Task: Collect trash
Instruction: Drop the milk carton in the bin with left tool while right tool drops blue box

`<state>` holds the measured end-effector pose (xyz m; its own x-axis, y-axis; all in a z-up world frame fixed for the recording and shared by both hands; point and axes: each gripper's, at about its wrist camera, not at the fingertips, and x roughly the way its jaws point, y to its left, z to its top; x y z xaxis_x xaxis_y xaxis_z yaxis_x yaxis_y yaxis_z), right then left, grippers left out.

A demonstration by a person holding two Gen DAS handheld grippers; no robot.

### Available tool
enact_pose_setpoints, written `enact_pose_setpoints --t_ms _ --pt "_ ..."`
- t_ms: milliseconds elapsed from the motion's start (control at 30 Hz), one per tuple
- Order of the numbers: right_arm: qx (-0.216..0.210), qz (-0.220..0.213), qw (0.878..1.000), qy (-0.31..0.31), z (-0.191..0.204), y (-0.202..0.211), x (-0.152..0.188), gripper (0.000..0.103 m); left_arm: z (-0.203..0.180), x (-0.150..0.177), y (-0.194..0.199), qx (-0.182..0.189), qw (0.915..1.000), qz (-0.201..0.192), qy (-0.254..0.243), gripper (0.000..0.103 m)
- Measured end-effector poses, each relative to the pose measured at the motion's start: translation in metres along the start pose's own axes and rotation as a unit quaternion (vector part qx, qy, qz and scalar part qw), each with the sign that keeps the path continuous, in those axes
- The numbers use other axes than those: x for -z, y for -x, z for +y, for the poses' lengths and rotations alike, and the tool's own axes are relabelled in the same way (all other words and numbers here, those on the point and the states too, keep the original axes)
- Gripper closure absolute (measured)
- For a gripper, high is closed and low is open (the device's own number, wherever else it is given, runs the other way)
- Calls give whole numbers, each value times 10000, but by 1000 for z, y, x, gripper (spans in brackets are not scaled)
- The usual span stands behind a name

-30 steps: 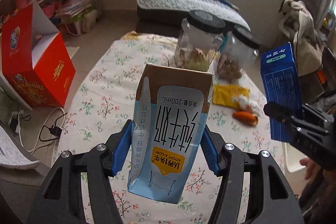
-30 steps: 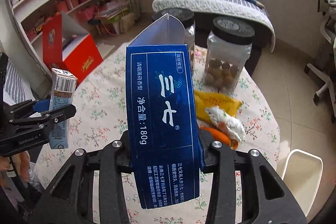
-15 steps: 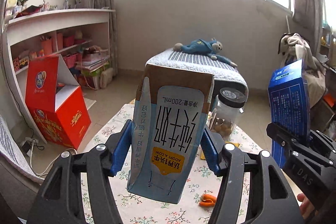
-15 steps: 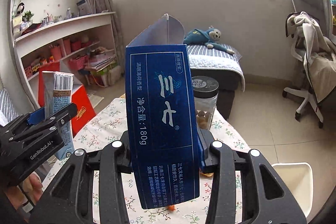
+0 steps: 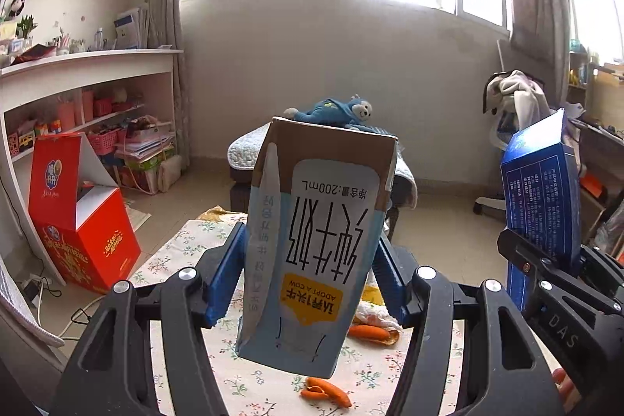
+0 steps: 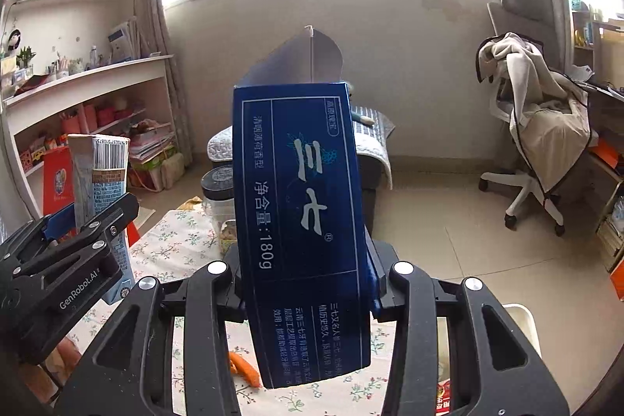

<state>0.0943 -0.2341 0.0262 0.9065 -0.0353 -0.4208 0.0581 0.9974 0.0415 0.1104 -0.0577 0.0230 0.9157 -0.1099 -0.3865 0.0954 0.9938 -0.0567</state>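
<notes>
My left gripper (image 5: 310,271) is shut on a light blue and brown milk carton (image 5: 316,244), held upside down above the floral table (image 5: 187,248). My right gripper (image 6: 304,271) is shut on a dark blue cardboard box (image 6: 300,221) with its top flap open, held upright. Each gripper shows in the other's view: the blue box (image 5: 542,197) at the right of the left wrist view, the milk carton (image 6: 101,182) at the left of the right wrist view. Orange peel scraps (image 5: 327,390) and a yellow wrapper lie on the table below.
A red open box (image 5: 78,221) stands on the floor at the left by white shelves. A white bin (image 6: 526,322) sits low at the right of the table. A black-lidded jar (image 6: 218,190) stands on the table. A bed and an office chair (image 6: 534,135) are beyond.
Both grippers have risen and tilted up with their boxes still held. The views went from looking down on the table to looking across the room at the window.
</notes>
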Motion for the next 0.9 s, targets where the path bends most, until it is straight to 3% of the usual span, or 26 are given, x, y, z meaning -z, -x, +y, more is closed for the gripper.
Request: enact_pose_setpoints --t_ms 367,667,767,900 --pt "640 11 9977 -240 -61 16 10 64 -62 6 -1 512 9985 63 -184 42" --pt "1298 370 9889 -621 -124 17 26 62 -109 15 -5 946 9949 194 -280 42" --pt "1653 319 9826 -791 -144 24 30 27 -126 20 -7 1103 9930 275 -322 42" --pt "2120 224 9728 -903 -165 35 35 10 -150 28 -9 1294 9901 378 -389 42"
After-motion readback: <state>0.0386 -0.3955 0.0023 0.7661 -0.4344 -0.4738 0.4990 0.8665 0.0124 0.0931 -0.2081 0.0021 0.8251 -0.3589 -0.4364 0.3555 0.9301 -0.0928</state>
